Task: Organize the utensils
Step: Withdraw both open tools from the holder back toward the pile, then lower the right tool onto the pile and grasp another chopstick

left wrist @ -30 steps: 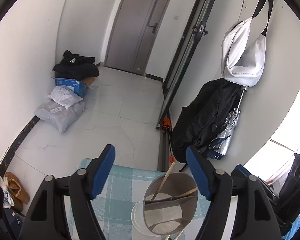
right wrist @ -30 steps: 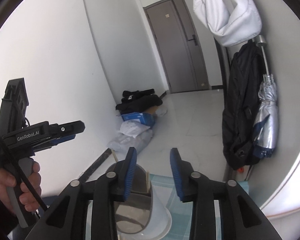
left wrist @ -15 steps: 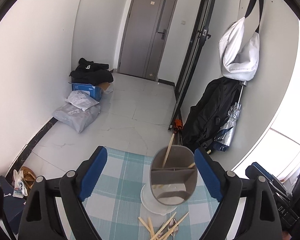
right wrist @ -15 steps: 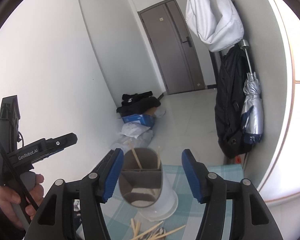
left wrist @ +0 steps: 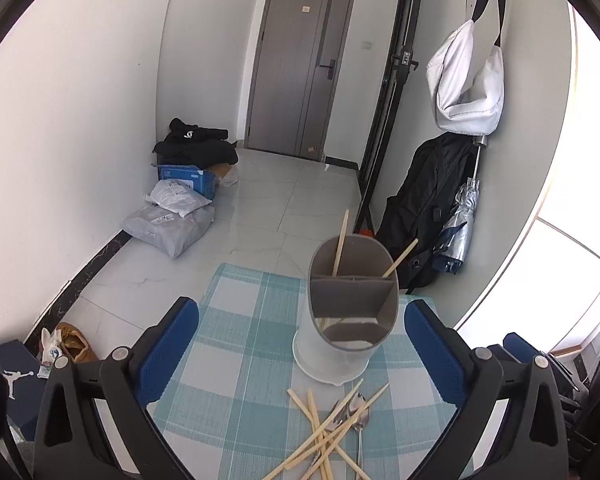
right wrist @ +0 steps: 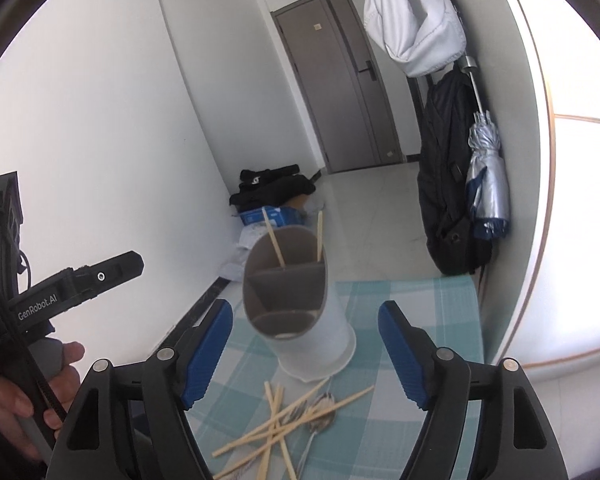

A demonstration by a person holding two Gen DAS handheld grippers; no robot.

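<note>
**Both grippers spread above a loose pile of utensils**

Nearest the left wrist camera, the left gripper (left wrist: 302, 344) hangs over the table with its blue-padded fingers (left wrist: 168, 350) spread wide and nothing between them. The right gripper (right wrist: 306, 344) is likewise wide apart and empty, its blue pads (right wrist: 400, 356) flanking the holder in the right wrist view. At the left edge of that view the person's left hand (right wrist: 32, 388) wraps the handle of the other gripper.

Just ahead of the fingers, a tangle of wooden chopsticks (left wrist: 324, 432) lies crisscrossed on the teal checked tablecloth (left wrist: 240, 320), with metal spoons (left wrist: 358, 412) mixed in among them; from the right wrist, the chopsticks (right wrist: 276, 428) and a spoon (right wrist: 320, 416) lie between the two pads, near the base of the holder.

Just beyond the pile stands the utensil holder (left wrist: 348, 320), a white cylinder with a grey divided insert. Two chopsticks (left wrist: 340, 244) stand upright in its far compartment, leaning apart; the near compartments hold no visible utensils. In the right wrist view the holder (right wrist: 300, 308) stands at the far edge of the pile.

Past the table edge, grey parcels (left wrist: 172, 224) and a blue box (left wrist: 188, 178) sit on the tiled floor along the left wall, under a black garment. On the right wall hang a black bag (left wrist: 424, 204), a folded silver umbrella (left wrist: 460, 220) and a white bag (left wrist: 468, 84). A grey door (left wrist: 300, 68) closes the far end.
</note>
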